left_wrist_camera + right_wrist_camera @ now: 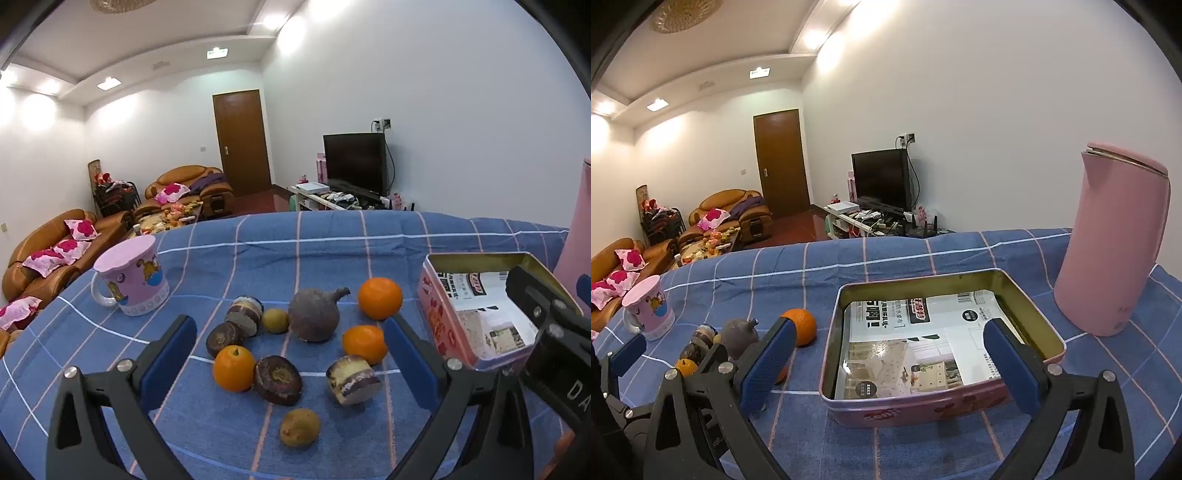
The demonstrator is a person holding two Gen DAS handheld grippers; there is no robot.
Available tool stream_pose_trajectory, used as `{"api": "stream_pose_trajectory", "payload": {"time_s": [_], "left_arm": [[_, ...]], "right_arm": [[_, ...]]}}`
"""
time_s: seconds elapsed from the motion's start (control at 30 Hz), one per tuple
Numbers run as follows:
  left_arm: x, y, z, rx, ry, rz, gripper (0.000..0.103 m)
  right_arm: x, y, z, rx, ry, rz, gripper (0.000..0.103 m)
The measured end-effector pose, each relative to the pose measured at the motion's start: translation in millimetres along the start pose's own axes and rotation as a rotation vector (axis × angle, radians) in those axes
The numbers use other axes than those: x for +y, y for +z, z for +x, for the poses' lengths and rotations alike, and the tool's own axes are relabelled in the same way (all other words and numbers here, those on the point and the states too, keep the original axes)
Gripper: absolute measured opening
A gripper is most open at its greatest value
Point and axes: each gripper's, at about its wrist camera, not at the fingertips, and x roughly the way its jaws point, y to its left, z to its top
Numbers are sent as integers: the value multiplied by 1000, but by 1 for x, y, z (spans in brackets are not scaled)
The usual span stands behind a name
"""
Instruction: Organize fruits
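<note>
A: Where do the fruits lie from the fingers?

B: In the left wrist view the left gripper [290,341] has its jaws spread wide and empty, and the cluster sits between and just beyond them, centre of the frame. Three oranges, the nearest one [233,368] at lower centre-left, close to the left pad. A dark round fruit with a stem [314,314] sits mid-frame, its stem pointing to the upper right.

A: And the tin?

B: The open tin [1027,295] fills the centre of the right wrist view. The right gripper [890,360] hangs over its near wall, jaws wide apart, holding nothing. The fruits are off at the left edge there.

A: So which hand picks?

B: I judge the left is nearer the fruit; the right is nearer the tin.
</note>
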Motion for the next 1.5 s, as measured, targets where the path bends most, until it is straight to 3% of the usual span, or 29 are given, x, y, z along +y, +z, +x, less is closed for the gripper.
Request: {"api": "stream_pose_trajectory", "payload": {"time_s": [1.5], "left_arm": [[0,-2,-1,5,-18,-17,103]], "right_arm": [[2,-1,4,1,-1,3,102]]}}
